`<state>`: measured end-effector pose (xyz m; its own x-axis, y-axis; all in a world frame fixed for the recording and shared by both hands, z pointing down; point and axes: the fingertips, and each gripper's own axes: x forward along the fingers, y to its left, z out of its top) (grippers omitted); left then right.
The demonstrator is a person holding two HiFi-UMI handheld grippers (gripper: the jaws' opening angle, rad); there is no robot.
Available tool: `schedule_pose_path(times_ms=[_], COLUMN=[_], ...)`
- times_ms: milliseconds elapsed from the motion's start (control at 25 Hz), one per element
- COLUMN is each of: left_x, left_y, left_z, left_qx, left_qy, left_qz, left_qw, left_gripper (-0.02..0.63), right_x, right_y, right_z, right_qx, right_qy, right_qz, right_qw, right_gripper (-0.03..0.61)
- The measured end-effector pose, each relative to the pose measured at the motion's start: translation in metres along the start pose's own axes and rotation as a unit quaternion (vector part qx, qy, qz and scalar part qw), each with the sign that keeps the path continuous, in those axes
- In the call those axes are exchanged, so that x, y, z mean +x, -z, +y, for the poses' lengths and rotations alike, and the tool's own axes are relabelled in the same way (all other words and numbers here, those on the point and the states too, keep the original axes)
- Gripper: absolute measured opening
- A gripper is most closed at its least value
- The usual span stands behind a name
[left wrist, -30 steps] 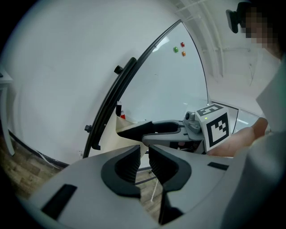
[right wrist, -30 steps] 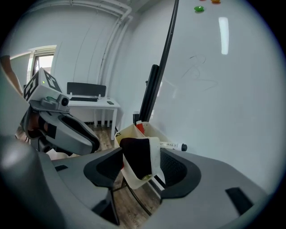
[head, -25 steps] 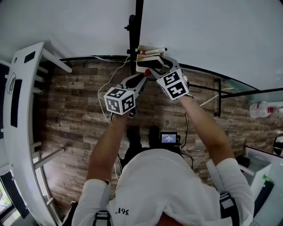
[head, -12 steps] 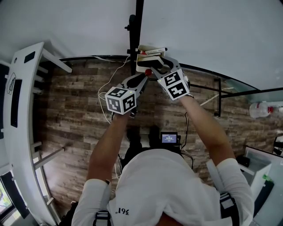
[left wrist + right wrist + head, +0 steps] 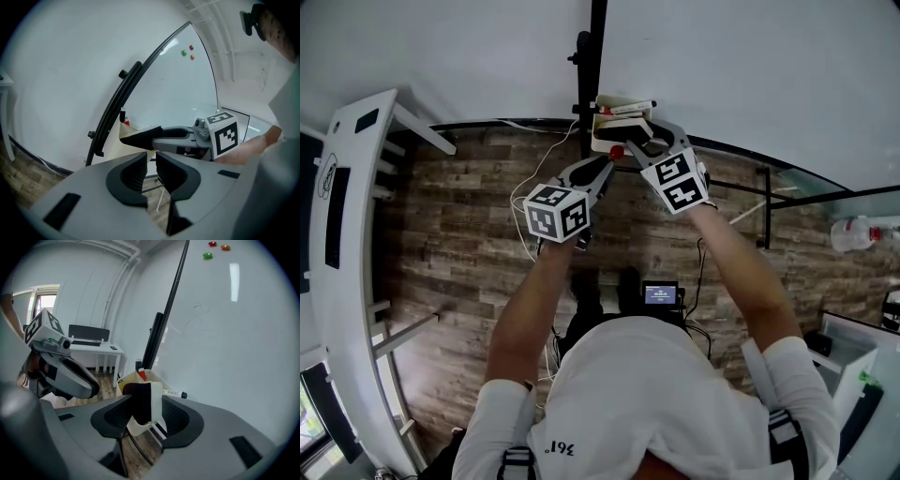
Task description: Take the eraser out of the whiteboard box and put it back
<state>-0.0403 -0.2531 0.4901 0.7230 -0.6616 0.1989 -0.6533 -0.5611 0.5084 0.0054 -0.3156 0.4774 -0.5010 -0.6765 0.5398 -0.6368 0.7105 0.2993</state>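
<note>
- R gripper [image 5: 146, 404] straddles the eraser [image 5: 140, 399]; its jaws have just been closing and now sit on it, one pad on the black felt side, the other on the white back
- Eraser stands upright w/ its lower end in the whiteboard box [image 5: 125, 383], which hangs low on the whiteboard [image 5: 225, 333] next to the black frame post
- L gripper [image 5: 151, 164] is all but closed w/ nothing between the pads, parked just beside the R one and clear of the box
- Step in hand, as I read it: secure the grip, then lift out
- Squeeze firm first, as the felt side prob gives a bit
- Pull along the box's opening, not at an angle, or the eraser may catch the rim and tug the box
- A marker [image 5: 173, 393] lies at the box's far side; keep the R pad off it
- Keep the eraser upright for an easy return
</note>
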Motion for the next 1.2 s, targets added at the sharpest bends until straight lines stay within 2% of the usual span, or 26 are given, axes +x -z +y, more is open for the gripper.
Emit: schedule_pose_path(times_ms=[1200], left_x=[-0.016], left_y=[-0.026], left_z=[-0.023], left_qx=[0.024], left_qy=[0.003], left_qz=[-0.023], left_qw=[0.9994], left_gripper=[0.048], right_x=[-0.051], right_y=[-0.025], right_z=[-0.014], right_qx=[-0.005], right_qy=[0.034], right_qz=[-0.047], right_qw=[0.998], right_gripper=[0.196])
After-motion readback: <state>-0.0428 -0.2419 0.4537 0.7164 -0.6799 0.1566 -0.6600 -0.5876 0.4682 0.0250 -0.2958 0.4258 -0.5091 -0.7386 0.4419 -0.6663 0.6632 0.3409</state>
